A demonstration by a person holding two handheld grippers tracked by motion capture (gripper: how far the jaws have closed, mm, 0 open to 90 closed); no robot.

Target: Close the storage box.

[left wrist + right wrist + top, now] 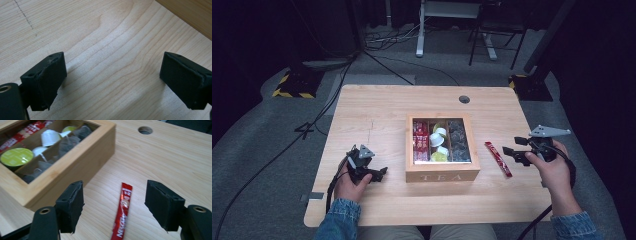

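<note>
Wooden surface point(377, 115) with a tea box point(442, 172) at its middle.
Both hand-held grippers are held open and empty: the left point(379, 174) left of the box, the right point(512, 151) near a red sachet point(498, 158) lying just right of the box.

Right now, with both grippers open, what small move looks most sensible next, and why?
Probably lower the right gripper onto the red sachet: it lies loose on the table beside the tea box, between the open jaws, while the left gripper has bare wood before it.
</note>
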